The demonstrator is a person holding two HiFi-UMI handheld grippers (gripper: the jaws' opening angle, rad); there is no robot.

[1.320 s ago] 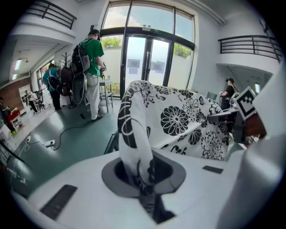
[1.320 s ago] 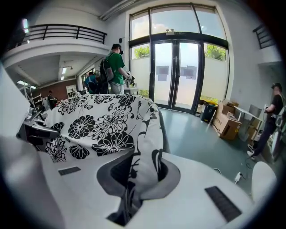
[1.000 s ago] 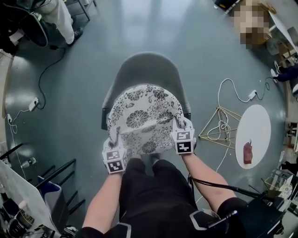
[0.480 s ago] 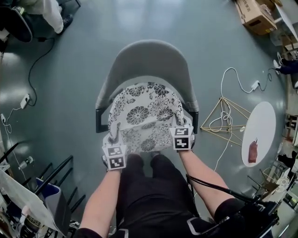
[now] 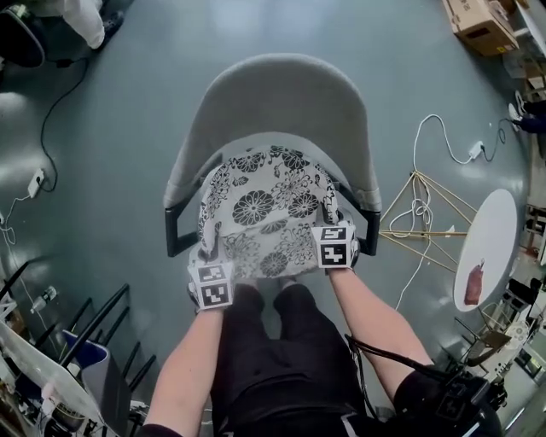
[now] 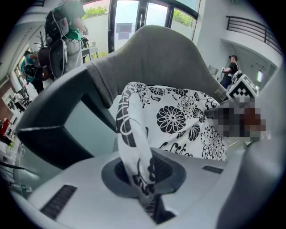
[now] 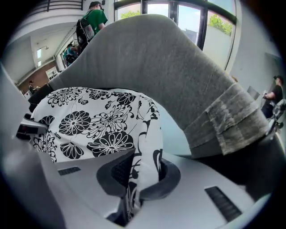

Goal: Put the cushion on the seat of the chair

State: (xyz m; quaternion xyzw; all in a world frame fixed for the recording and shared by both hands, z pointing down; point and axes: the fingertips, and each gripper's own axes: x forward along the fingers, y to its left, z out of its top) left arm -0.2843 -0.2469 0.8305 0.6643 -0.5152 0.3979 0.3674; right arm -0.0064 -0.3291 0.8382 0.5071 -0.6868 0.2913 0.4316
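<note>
A round white cushion [image 5: 264, 209] with black flower print hangs low over the seat of a grey chair [image 5: 281, 107], its far side toward the curved backrest. My left gripper [image 5: 208, 258] is shut on the cushion's near left edge, and the fabric [image 6: 138, 156] runs pinched between its jaws. My right gripper [image 5: 332, 229] is shut on the near right edge, with the cloth [image 7: 140, 165] bunched between its jaws. The backrest [image 7: 178, 71] rises close behind the cushion [image 7: 89, 118]. The seat itself is hidden under the cushion.
The chair's dark armrests [image 5: 175, 226] flank the cushion on both sides. A wire-frame stand [image 5: 426, 222] with white cable and a white round table [image 5: 490, 247] stand at right. Dark racks [image 5: 94, 333] sit at lower left, a cardboard box [image 5: 482, 26] at top right.
Both grippers have come down with the cushion, which now sits lower and closer to the chair seat. The chair looms larger in the head view.
</note>
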